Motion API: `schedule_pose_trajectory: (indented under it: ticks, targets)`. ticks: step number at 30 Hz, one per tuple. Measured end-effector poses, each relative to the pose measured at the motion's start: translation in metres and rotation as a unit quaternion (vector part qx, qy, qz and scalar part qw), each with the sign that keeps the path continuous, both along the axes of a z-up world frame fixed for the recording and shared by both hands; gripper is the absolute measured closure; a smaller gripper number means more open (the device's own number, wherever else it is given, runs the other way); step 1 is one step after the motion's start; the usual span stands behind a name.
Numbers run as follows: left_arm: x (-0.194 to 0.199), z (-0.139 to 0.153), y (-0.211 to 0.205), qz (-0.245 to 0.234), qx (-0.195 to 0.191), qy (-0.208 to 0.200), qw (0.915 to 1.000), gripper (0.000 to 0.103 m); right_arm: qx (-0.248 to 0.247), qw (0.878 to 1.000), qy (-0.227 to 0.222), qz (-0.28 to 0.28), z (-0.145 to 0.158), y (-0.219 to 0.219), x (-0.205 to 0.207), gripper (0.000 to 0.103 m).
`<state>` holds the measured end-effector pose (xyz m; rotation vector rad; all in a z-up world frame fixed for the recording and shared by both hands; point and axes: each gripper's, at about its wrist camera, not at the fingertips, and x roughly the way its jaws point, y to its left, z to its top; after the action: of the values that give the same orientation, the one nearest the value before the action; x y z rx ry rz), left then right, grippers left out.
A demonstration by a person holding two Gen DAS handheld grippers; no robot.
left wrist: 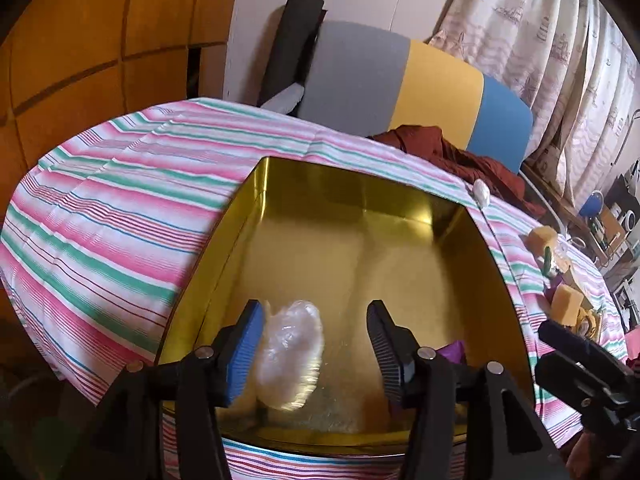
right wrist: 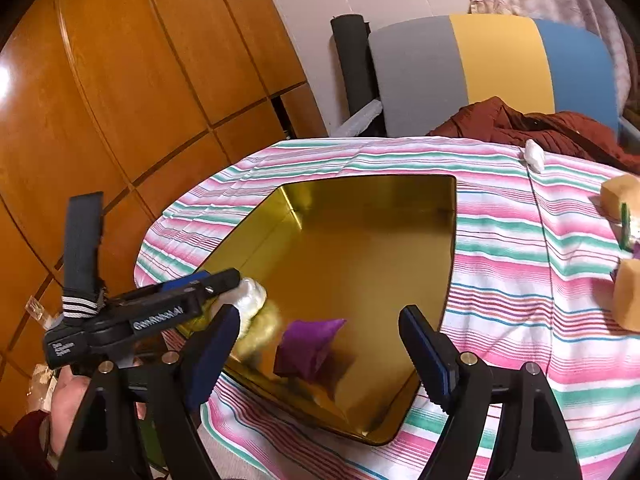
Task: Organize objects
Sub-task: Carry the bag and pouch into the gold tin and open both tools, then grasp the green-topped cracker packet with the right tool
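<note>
Your left gripper (left wrist: pixel 316 344) hangs over the near end of the gold tin (left wrist: pixel 400 208), which sits on the bench under a pink, green and white striped cloth (left wrist: pixel 120 208). Its jaws stand apart. The clear plastic packet (left wrist: pixel 290 354) lies between them, blurred, close against the blue pad of the left finger; whether it touches that pad you cannot tell. The other finger is well clear of it, so the packet is released, not grasped. It sits inside the tin near the tin's near left wall.

Your right gripper (right wrist: pixel 316 344) is spread wide with nothing pressed between its pads. Below it, in the near part of the tin, lies the purple pouch (right wrist: pixel 308 344), tilted, apart from both fingers. In the left wrist view only a corner of that pouch shows beside the right finger.

From the right wrist view your left gripper comes in from the left over the tin's rim, the clear packet at its tip. A hand (right wrist: pixel 66 408) with a dark red sleeve shows low at the left edge.

Outside the tin, on the cloth to the right: two yellow sponge blocks (left wrist: pixel 566 304), a green item between them, too small to identify. A small white wrapped object (right wrist: pixel 534 154) lies near the far edge, beside a dark red garment (right wrist: pixel 520 120). A grey, yellow and blue panel (right wrist: pixel 480 60) stands behind the bench.
</note>
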<state>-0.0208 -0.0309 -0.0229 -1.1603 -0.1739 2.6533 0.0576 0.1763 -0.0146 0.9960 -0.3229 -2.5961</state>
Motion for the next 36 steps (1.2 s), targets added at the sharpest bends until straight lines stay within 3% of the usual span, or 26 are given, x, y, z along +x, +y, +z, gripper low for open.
schedule_pose_trajectory:
  ticks: [12,25,31,36]
  targets:
    - [0.009,0.001,0.02,-0.042,0.018,-0.001,0.999,0.047,-0.004,0.999,-0.004,-0.033,-0.002,0.022,0.004,0.015]
    - [0.037,0.014,0.071,-0.116,0.021,0.015,0.9929,0.047,0.002,0.994,-0.014,-0.105,-0.01,0.084,0.015,0.012]
    - [0.057,0.023,0.102,-0.176,0.018,0.036,0.9836,0.042,0.051,0.99,-0.008,-0.129,-0.009,0.121,0.025,0.011]
    - [0.069,0.026,0.129,-0.217,0.019,0.03,0.9756,0.041,0.088,0.979,-0.013,-0.186,-0.009,0.179,0.041,0.011]
